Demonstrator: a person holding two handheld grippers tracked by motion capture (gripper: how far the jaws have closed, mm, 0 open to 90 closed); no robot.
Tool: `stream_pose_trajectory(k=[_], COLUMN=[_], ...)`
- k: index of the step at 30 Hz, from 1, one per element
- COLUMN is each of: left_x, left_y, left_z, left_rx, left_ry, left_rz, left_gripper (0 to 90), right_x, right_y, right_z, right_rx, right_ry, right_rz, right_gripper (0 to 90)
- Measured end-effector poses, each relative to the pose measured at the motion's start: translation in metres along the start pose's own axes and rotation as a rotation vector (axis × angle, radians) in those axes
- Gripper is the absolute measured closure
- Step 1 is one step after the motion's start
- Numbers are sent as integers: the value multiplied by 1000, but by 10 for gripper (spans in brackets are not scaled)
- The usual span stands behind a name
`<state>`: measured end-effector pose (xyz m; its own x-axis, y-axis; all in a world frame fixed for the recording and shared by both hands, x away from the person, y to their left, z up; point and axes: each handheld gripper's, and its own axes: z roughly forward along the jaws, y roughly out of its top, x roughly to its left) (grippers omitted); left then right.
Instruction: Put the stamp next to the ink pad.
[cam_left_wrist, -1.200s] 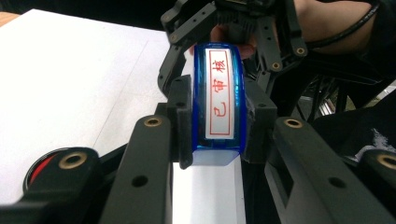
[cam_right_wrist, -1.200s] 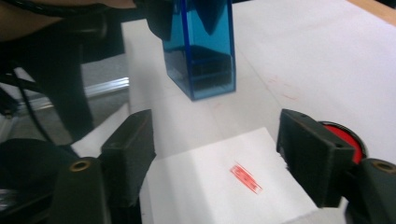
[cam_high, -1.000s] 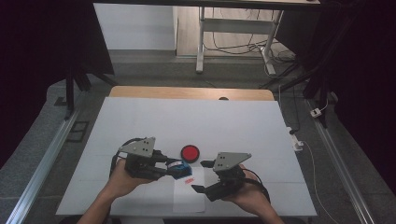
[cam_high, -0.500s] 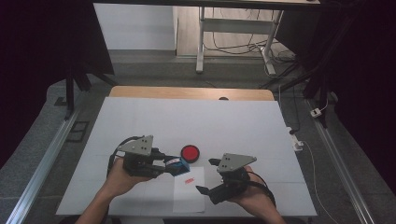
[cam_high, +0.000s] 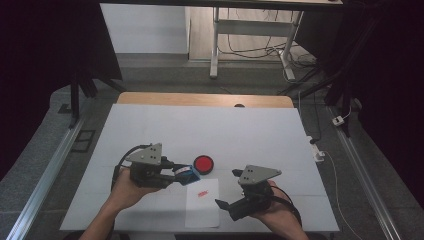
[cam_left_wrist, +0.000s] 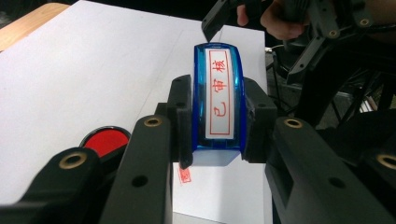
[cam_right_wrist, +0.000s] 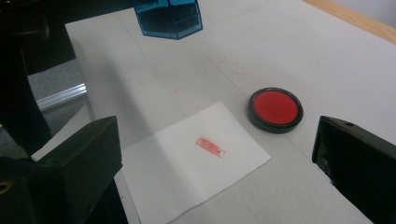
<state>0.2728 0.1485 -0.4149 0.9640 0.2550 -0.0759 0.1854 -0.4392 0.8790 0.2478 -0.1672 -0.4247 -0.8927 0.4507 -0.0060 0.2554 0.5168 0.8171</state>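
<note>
- Left tool (cam_high: 186, 172): clamped on the blue stamp (cam_high: 188, 172), one jaw pressed against each side; held above the table (cam_high: 150, 125), off the surface.
- Blue stamp, left gripper view (cam_left_wrist: 218, 100): white label with red characters facing the camera, body upright between the jaws.
- Red ink pad (cam_high: 203, 163): round, black-rimmed, lid off; resting on the table just beside the stamp, toward the right.
- White sheet of paper (cam_high: 202, 210): flat on the table near the front edge, below the stamp and pad; small red imprint (cam_high: 202, 193) near its upper end.
- Right tool (cam_high: 226, 206): jaws just opened, standing wide apart, nothing between them; held low at the sheet's right edge, pointing left.
- Right gripper view: sheet (cam_right_wrist: 187, 172), imprint (cam_right_wrist: 210, 146) and pad (cam_right_wrist: 275, 109) visible between the spread jaws.
</note>
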Motion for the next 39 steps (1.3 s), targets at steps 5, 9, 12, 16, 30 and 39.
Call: stream_pose_trajectory(k=[5,9,12,16,30,39], left_x=[1,3,4,6,11,17], left_y=[-1,-2,-2,-4,-8,-13], left_z=[-1,-2,-2,-3,-4,-11], left_rx=[4,12,17,30,73,79], left_ry=[14,27,35,56,124,179], left_rz=[-6,-10,-17,-23,-49,-74], left_gripper=[693,693,693,693,693,693], right_x=[0,-1,-3,-8,-23,-36], right_y=[-3,-8,-13,-20,-50,-73], right_z=[-7,-12,-17,-25,-52,-61], right_rx=[11,14,17,25,51,52], right_ry=[-48,-81,-100,-137,-269,-341], right_rz=[14,18,36,52,141,215], right_gripper=[0,0,0,0,0,0])
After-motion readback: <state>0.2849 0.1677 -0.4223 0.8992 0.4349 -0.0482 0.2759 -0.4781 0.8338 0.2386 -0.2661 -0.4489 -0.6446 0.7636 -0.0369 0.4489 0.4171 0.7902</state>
